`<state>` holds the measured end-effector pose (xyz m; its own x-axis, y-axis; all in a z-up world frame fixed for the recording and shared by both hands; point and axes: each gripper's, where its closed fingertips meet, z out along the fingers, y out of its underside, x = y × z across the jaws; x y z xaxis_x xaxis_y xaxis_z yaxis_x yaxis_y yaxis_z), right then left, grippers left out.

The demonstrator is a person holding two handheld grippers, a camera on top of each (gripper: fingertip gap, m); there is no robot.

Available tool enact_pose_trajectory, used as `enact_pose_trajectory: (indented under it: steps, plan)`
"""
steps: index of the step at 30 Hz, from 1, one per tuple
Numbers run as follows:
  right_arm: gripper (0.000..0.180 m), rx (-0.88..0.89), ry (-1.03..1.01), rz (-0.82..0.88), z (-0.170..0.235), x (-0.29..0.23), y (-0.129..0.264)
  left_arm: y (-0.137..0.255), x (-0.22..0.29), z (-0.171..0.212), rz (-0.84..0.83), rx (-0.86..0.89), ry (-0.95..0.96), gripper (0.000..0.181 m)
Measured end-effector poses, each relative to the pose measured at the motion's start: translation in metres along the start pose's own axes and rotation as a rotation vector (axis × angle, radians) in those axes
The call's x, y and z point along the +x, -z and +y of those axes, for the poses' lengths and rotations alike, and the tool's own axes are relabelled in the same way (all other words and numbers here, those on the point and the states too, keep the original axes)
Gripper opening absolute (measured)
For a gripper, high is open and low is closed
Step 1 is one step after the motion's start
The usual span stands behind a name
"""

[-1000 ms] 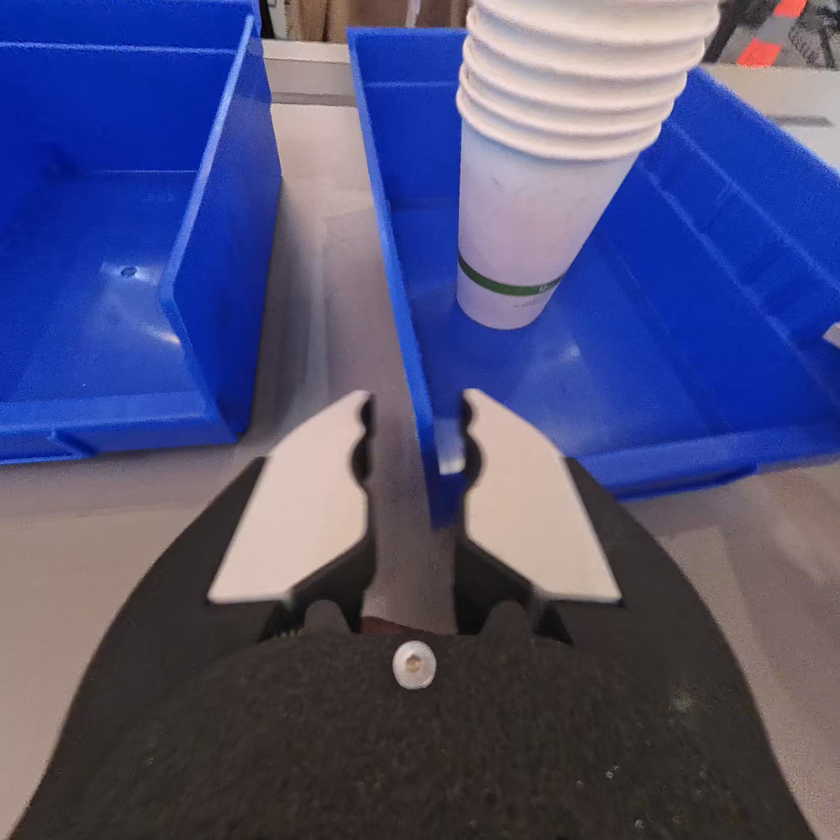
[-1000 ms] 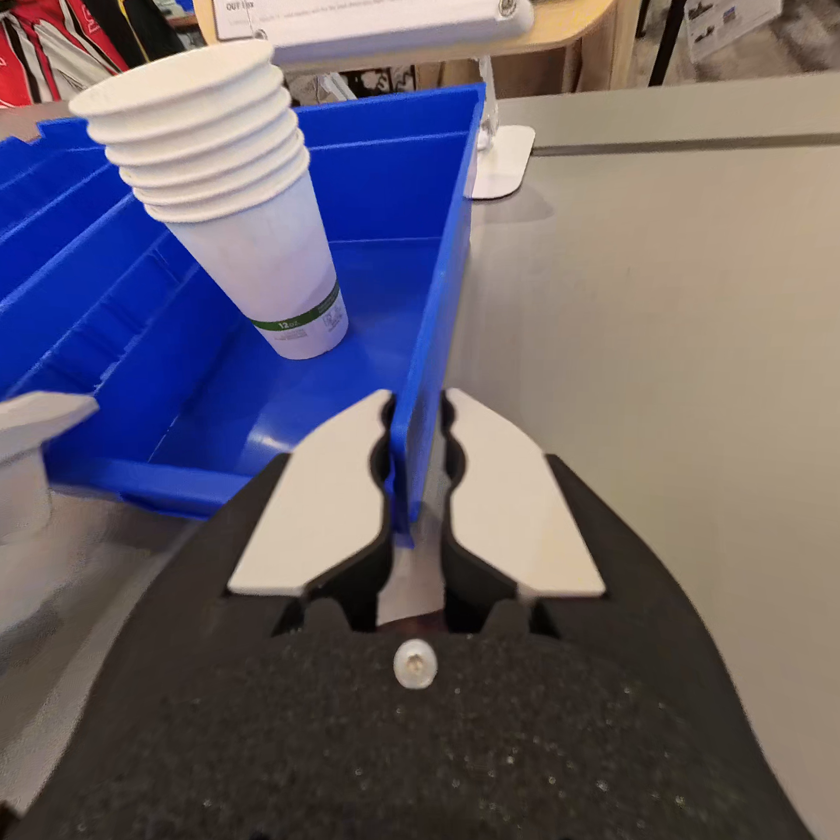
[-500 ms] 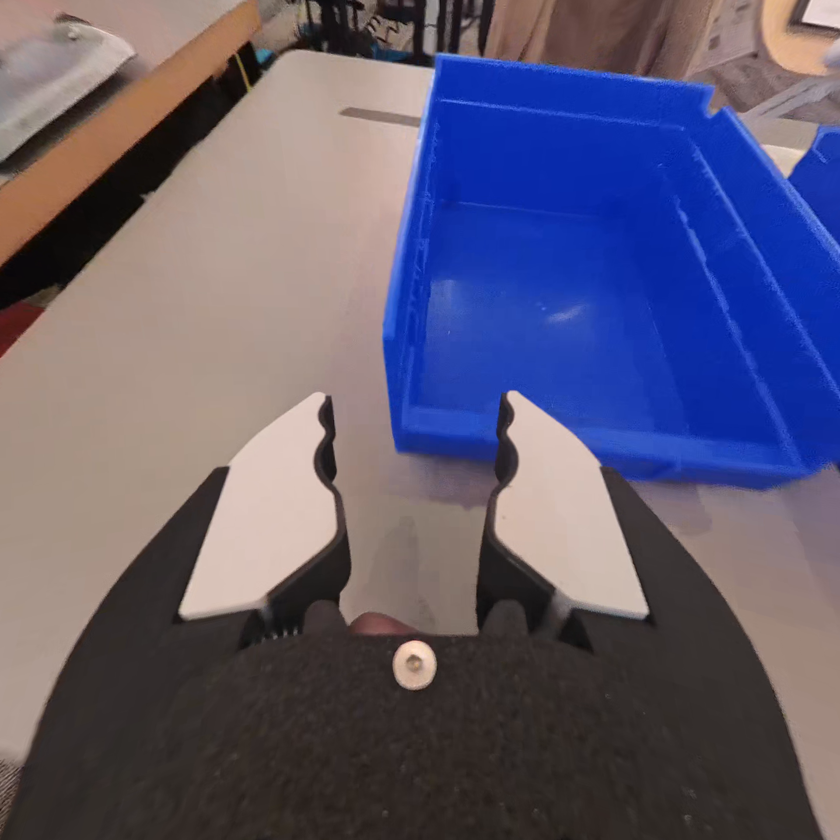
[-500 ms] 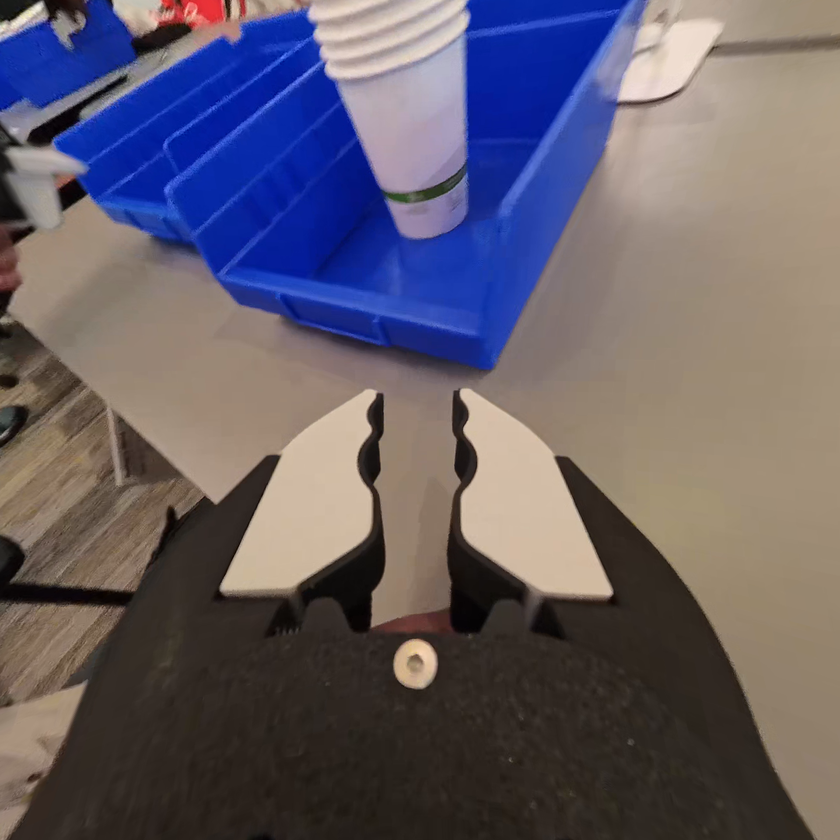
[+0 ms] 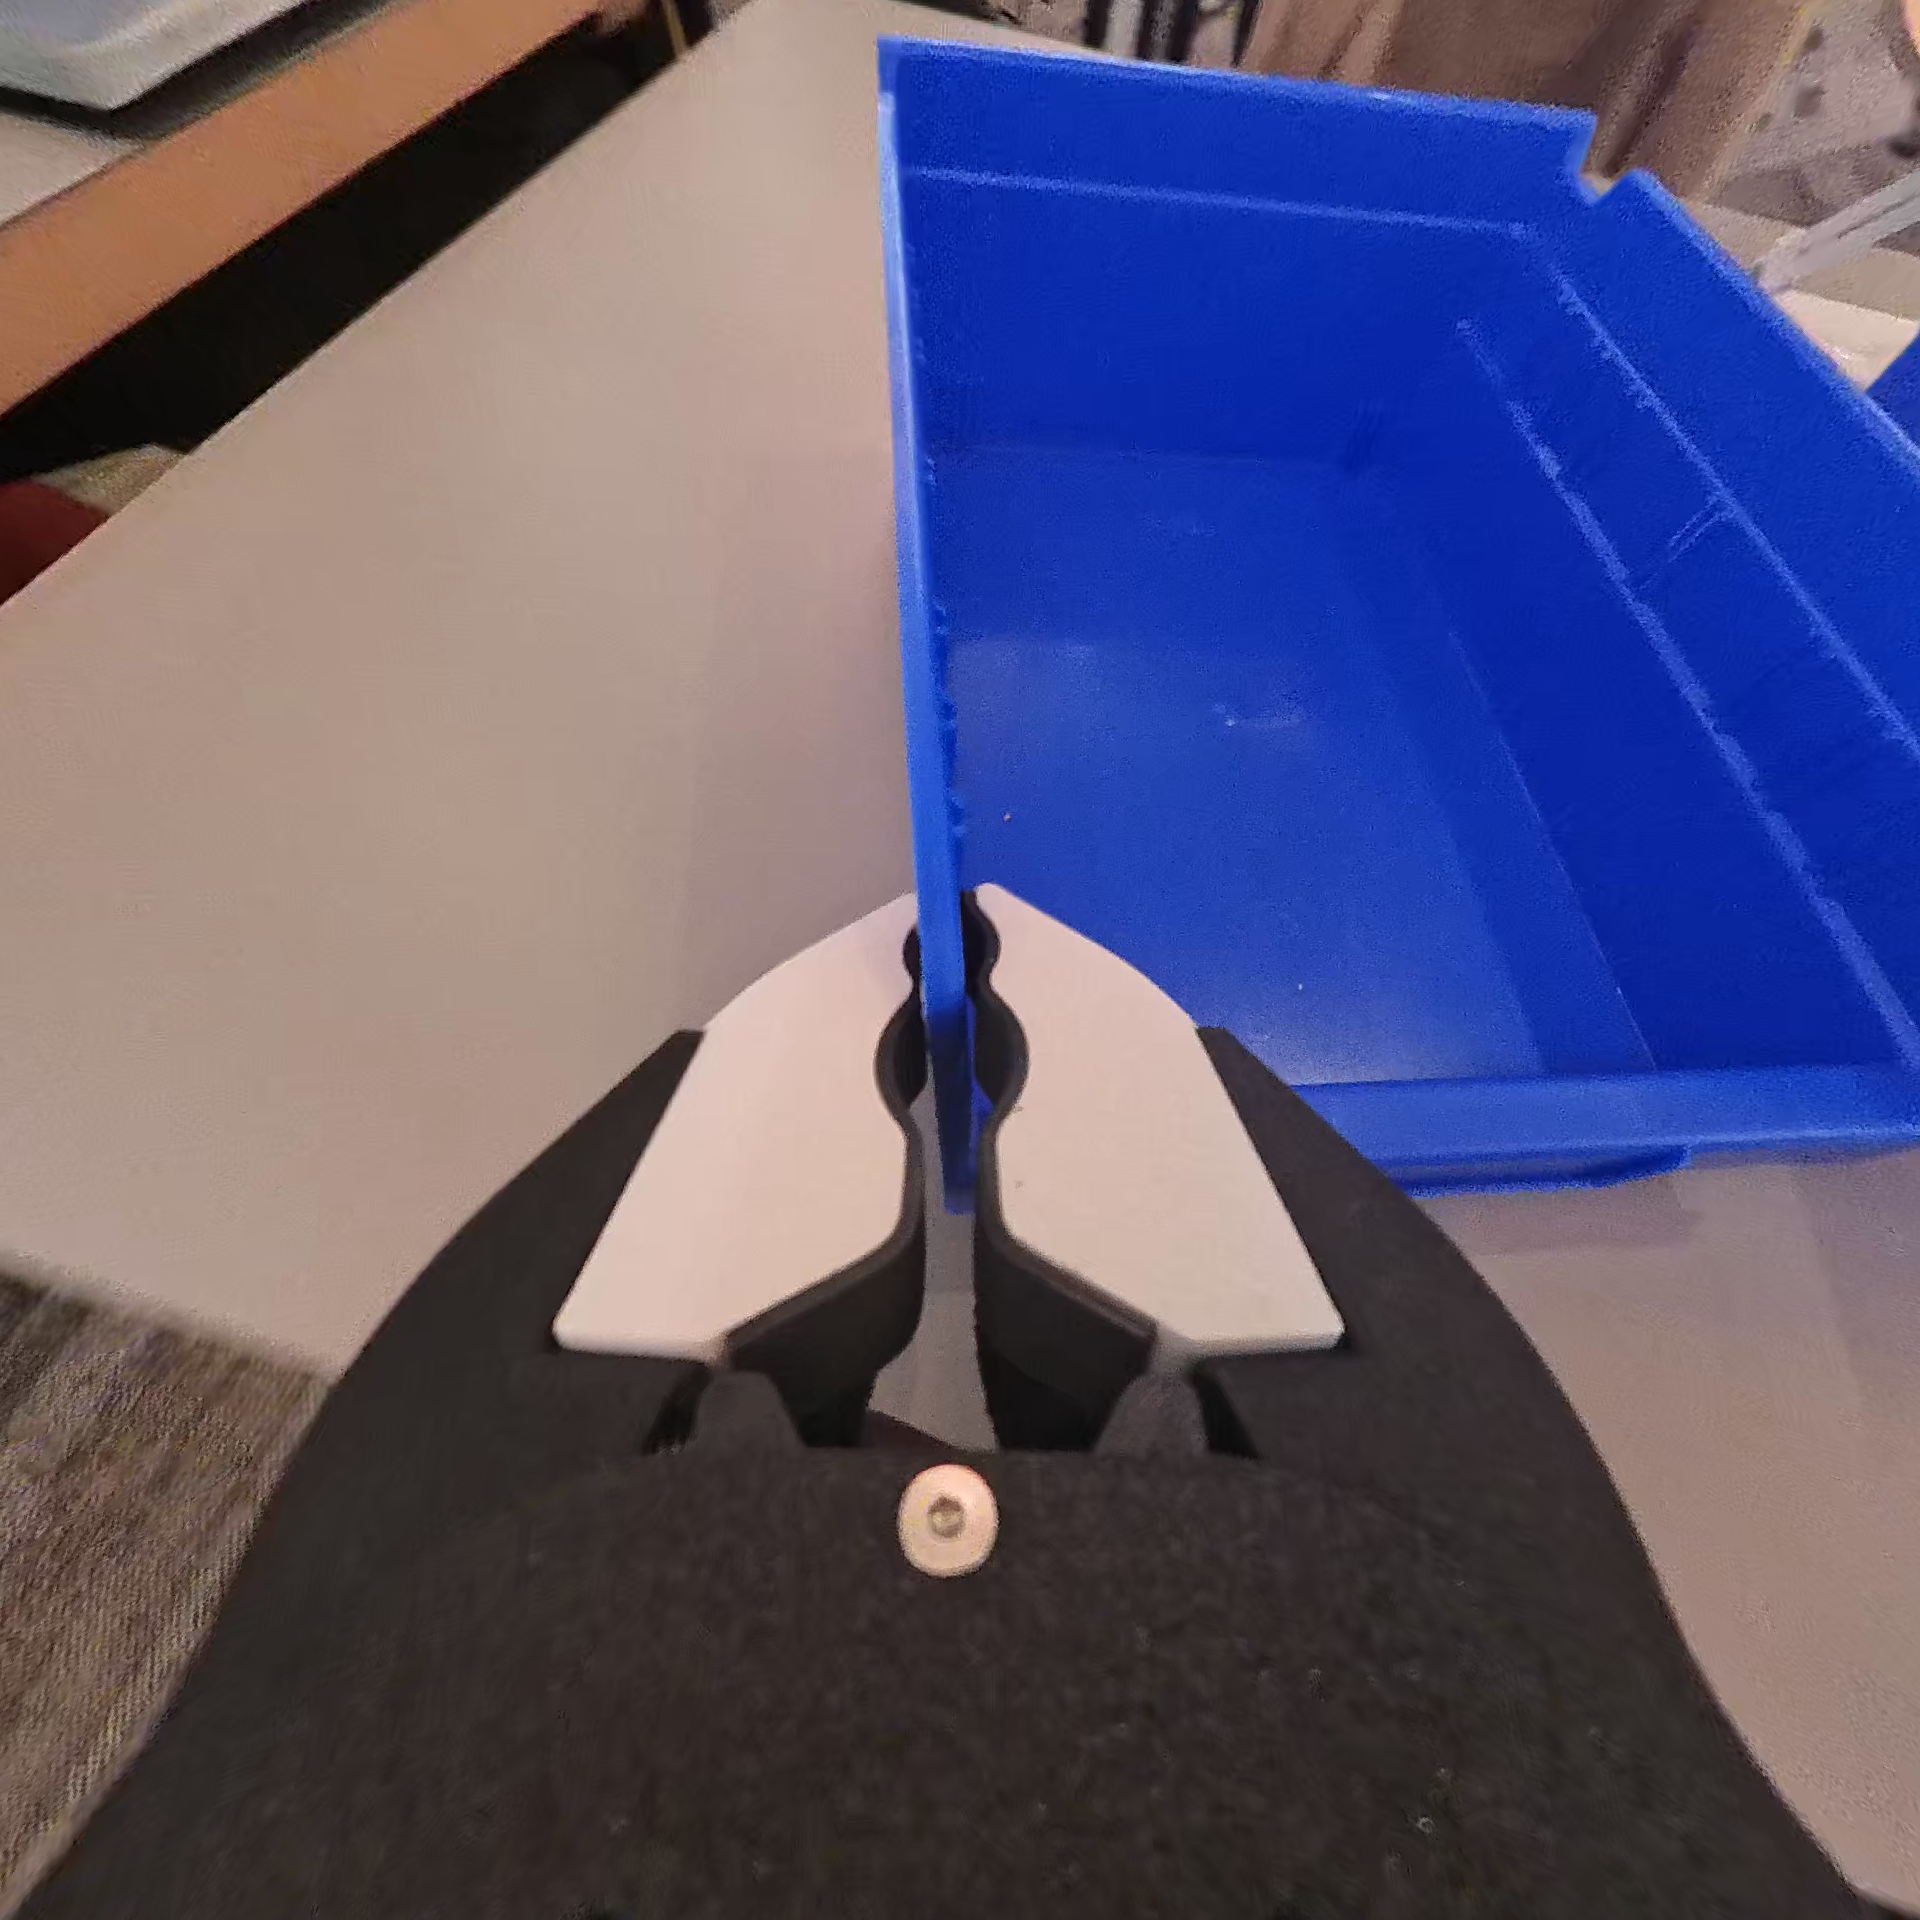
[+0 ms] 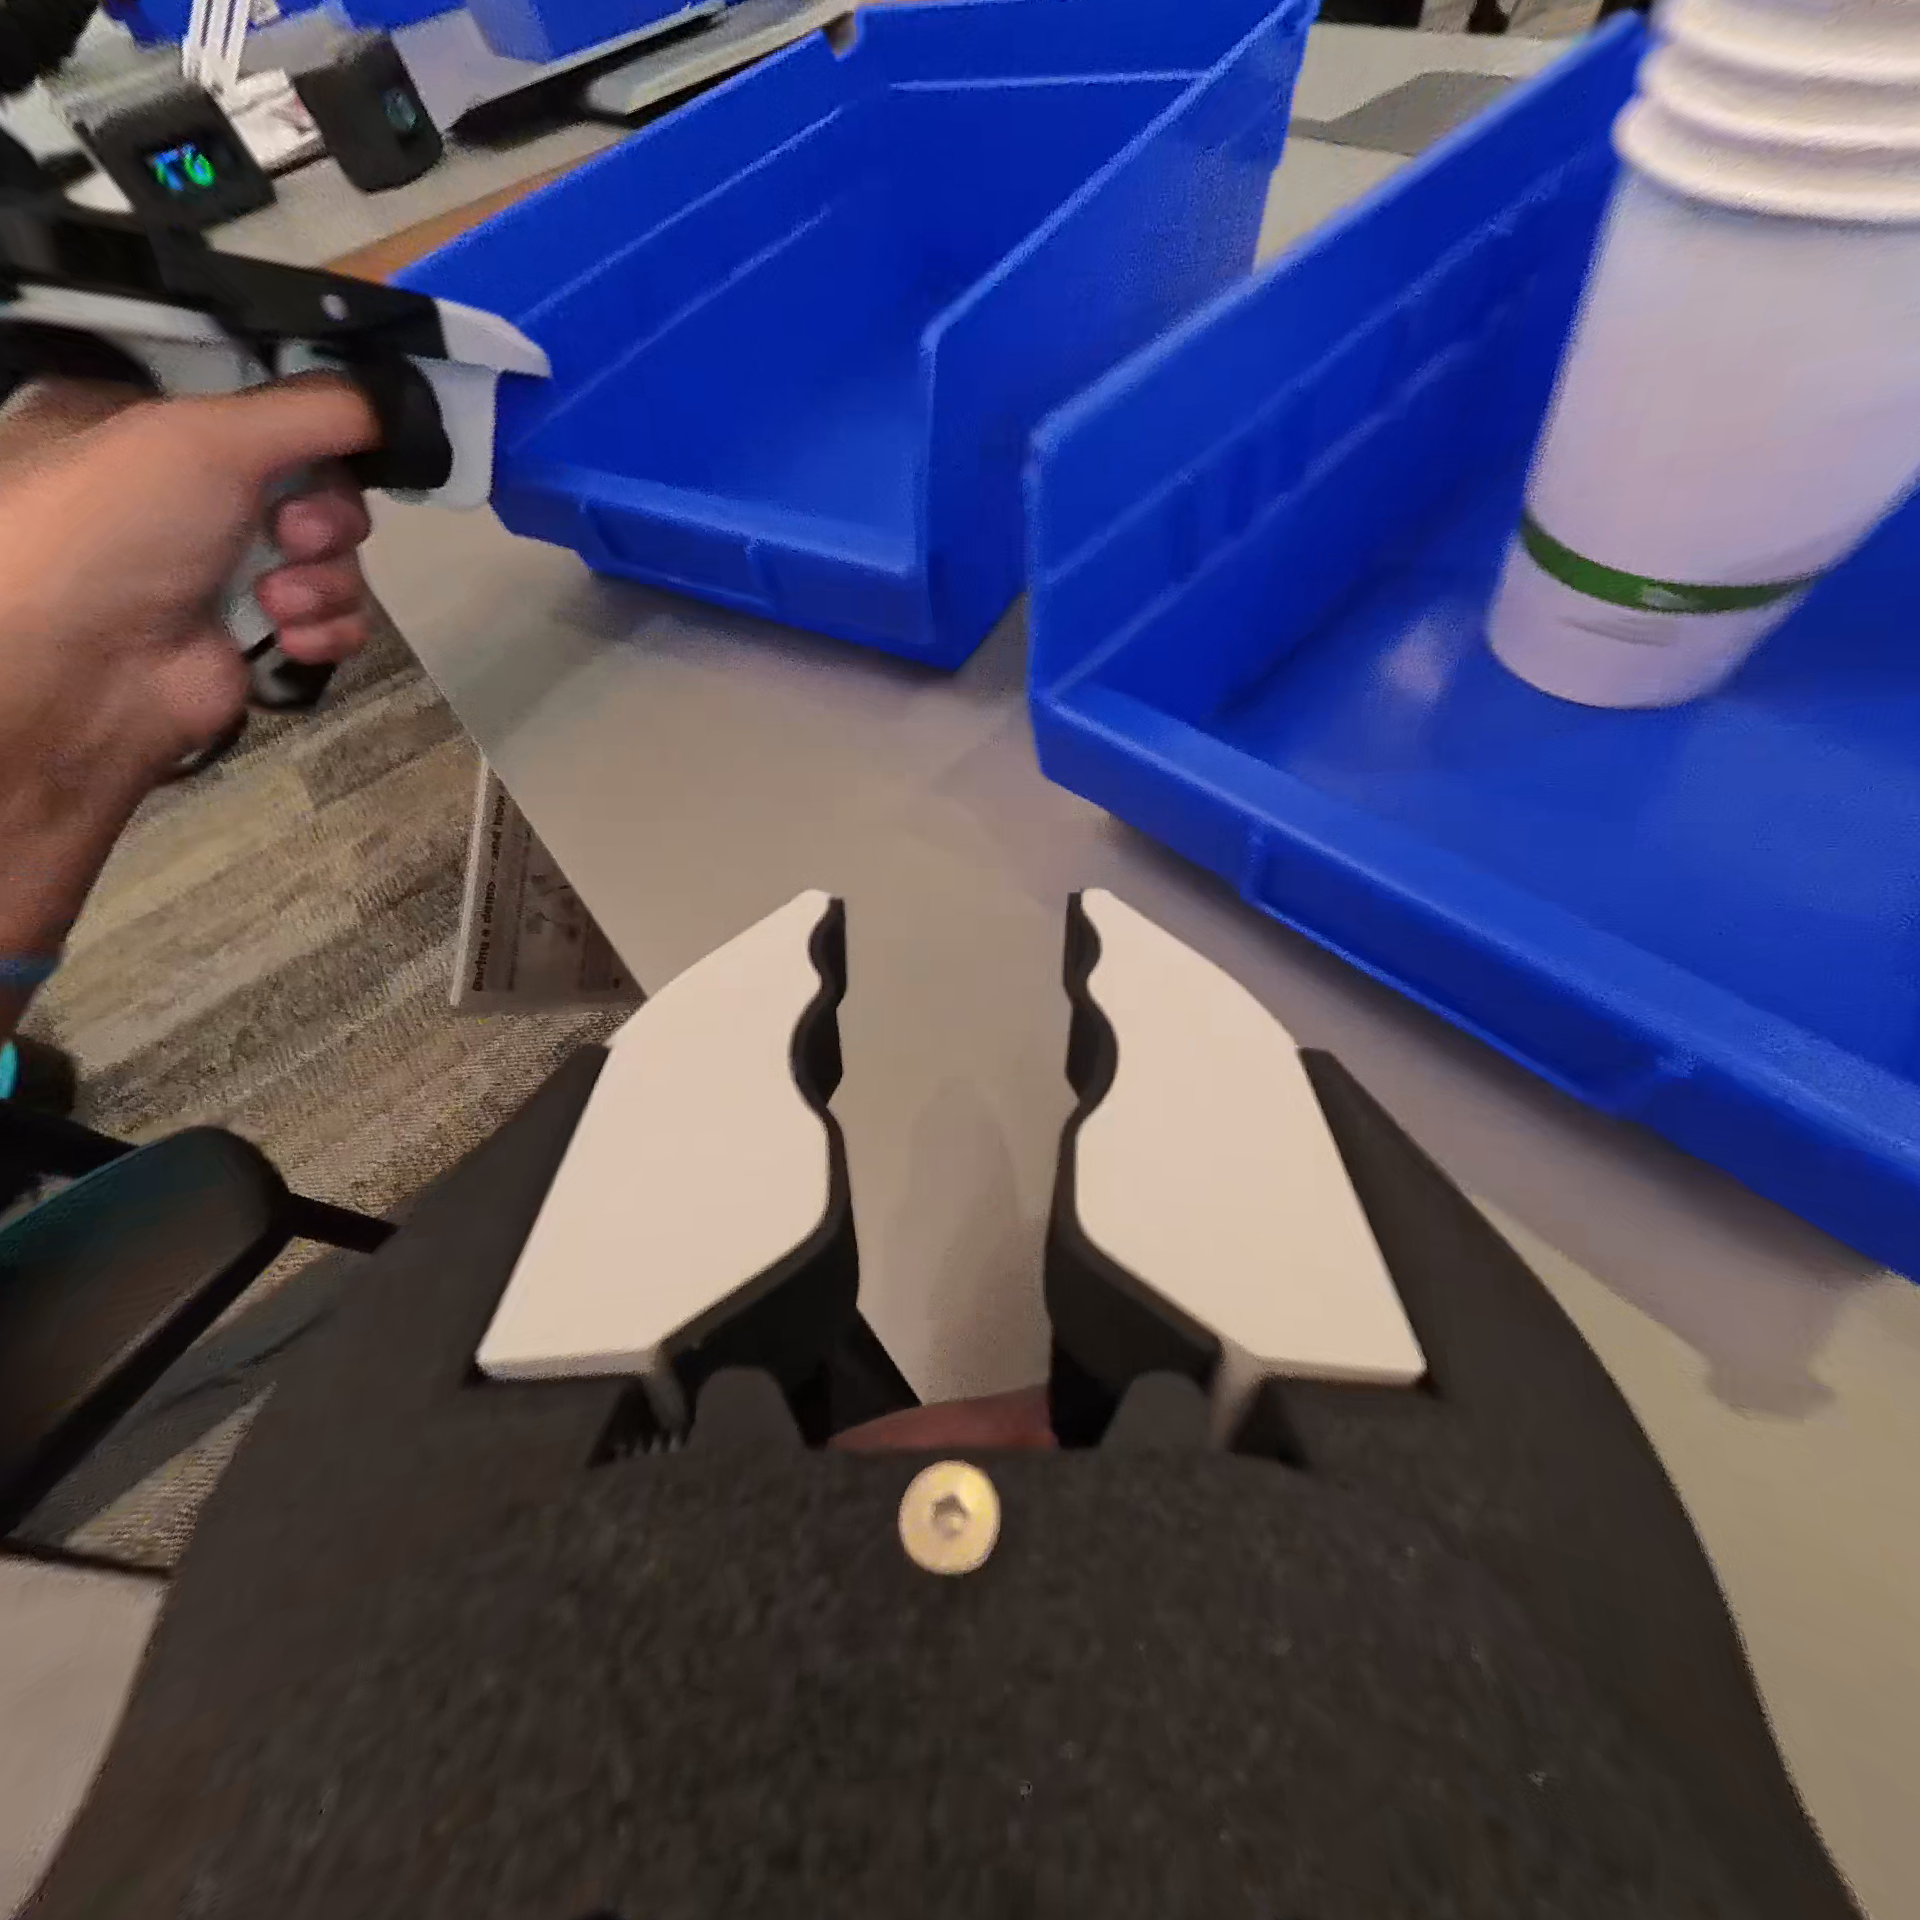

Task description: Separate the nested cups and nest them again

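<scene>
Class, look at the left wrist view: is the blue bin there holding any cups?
No, the blue bin is bare inside, its side wall clamped by the left gripper.

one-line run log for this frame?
left hand-held gripper: shut on empty bin wall | right hand-held gripper: open, over table | cup stack: nested, other bin

Two blue bins [image 6: 831,343] [image 6: 1351,831] sit on one grey counter [image 6: 779,779]. One stack of nested white paper cups [image 6: 1704,416] stands in the right bin; four rims show within the frame. Two claws [image 5: 943,1039] [image 6: 954,1049].

Bright, even indoor light; soft shadows, wide-angle bending at edges (right view motion-blurred throughout).
</scene>
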<state>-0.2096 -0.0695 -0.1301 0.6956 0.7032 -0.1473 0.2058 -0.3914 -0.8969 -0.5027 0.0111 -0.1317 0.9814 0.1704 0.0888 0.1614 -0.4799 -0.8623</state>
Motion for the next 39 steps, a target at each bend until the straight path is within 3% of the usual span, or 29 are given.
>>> enact_pose_trajectory:
  steps: [7, 8, 10, 16, 21, 24, 28, 33, 39]
  plan:
    - [0.056, 0.027, 0.035, 0.005, -0.022, -0.041, -0.057, 0.085, 0.007, 0.049, -0.086, 0.048, 0.067, 0.003]
    - [0.053, 0.029, 0.020, 0.024, -0.023, -0.040, -0.061, 0.094, 0.009, 0.055, -0.091, 0.053, 0.076, 0.003]
    - [0.027, 0.014, 0.005, -0.022, -0.019, -0.047, -0.068, 0.109, 0.016, 0.064, -0.092, 0.064, 0.083, 0.003]
    - [0.004, 0.112, 0.011, 0.122, -0.043, -0.024, -0.046, 0.151, 0.049, 0.064, -0.168, 0.219, 0.007, 0.005]
    - [0.003, 0.383, 0.074, 0.224, -0.117, -0.009, 0.017, 0.193, 0.089, 0.003, -0.192, 0.512, -0.059, 0.004]
    - [0.003, 0.505, 0.100, 0.335, -0.158, 0.021, 0.073, 0.201, 0.134, -0.046, -0.080, 0.627, -0.090, 0.005]
    - [0.003, 0.582, 0.094, 0.539, -0.188, 0.091, 0.158, 0.193, 0.230, -0.101, 0.138, 0.697, -0.147, 0.005]
    - [0.003, 0.527, 0.030, 0.809, -0.168, 0.196, 0.260, 0.165, 0.380, -0.117, 0.398, 0.645, -0.197, 0.005]
    - [0.003, 0.343, -0.104, 0.935, -0.081, 0.306, 0.330, 0.122, 0.529, -0.050, 0.583, 0.433, -0.231, 0.005]
